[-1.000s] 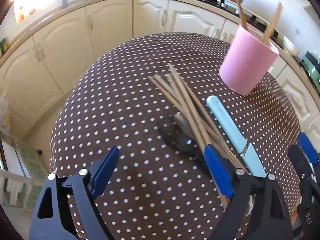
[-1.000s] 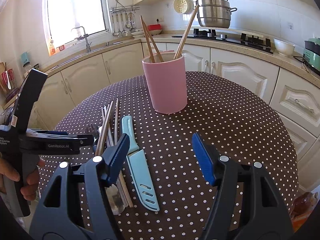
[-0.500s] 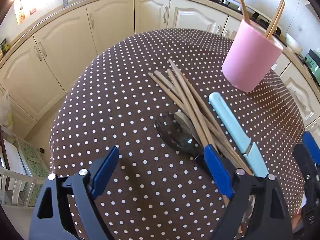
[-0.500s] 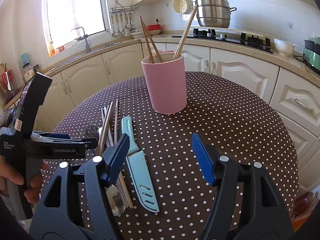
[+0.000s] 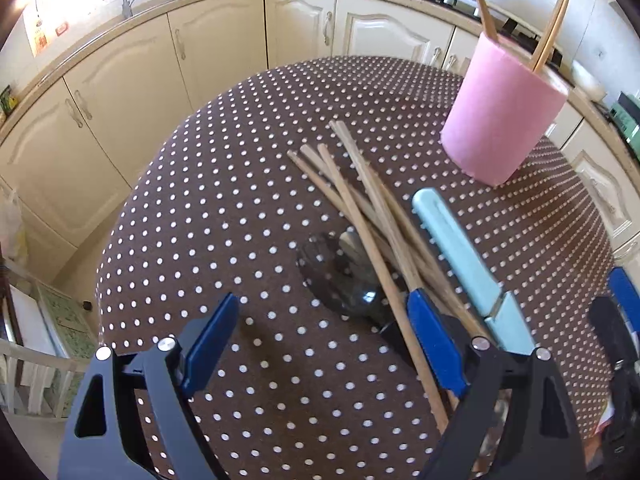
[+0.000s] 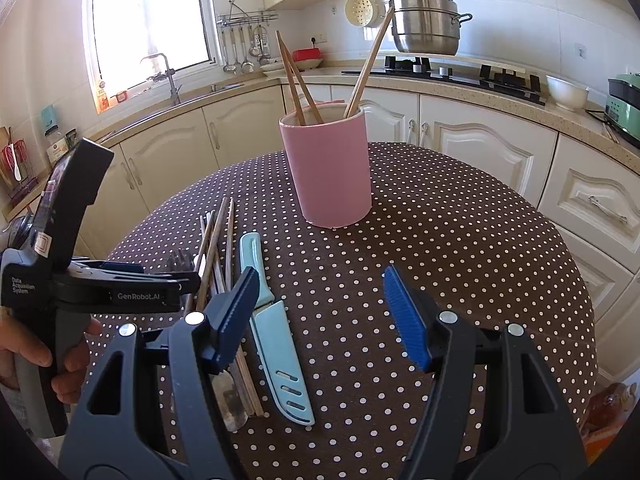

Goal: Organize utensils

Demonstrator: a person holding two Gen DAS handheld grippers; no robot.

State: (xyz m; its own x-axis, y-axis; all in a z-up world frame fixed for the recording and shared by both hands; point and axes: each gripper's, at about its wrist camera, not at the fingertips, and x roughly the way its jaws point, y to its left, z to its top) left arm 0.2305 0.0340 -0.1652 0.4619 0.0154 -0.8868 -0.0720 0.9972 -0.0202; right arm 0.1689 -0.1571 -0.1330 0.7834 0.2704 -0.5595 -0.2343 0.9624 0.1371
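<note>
Several wooden chopsticks [image 5: 360, 200] lie in a loose pile on the dotted table, over a dark spoon [image 5: 340, 280] and a fork [image 6: 180, 260]. A light blue sheathed knife [image 5: 460, 256] lies just right of them. The pink holder [image 6: 328, 172] stands upright further back with three chopsticks in it. My left gripper [image 5: 324, 340] hovers open over the near end of the pile, its right finger above the chopsticks, gripping nothing. Nearer the table's front, my right gripper [image 6: 320, 300] is open and empty, the knife [image 6: 272, 328] by its left finger. In the right wrist view a hand holds the left gripper [image 6: 176, 280].
The round table [image 6: 460, 240] has a brown dotted cloth. Cream cabinets [image 5: 120, 100] and a counter ring it, with a sink at the back left and a hob with a steel pot [image 6: 426, 24] at the back right. A bowl [image 6: 566, 92] sits on the counter.
The left gripper has edged slightly toward the pile, seen from the right wrist. The utensils, the holder and the right gripper have not moved.
</note>
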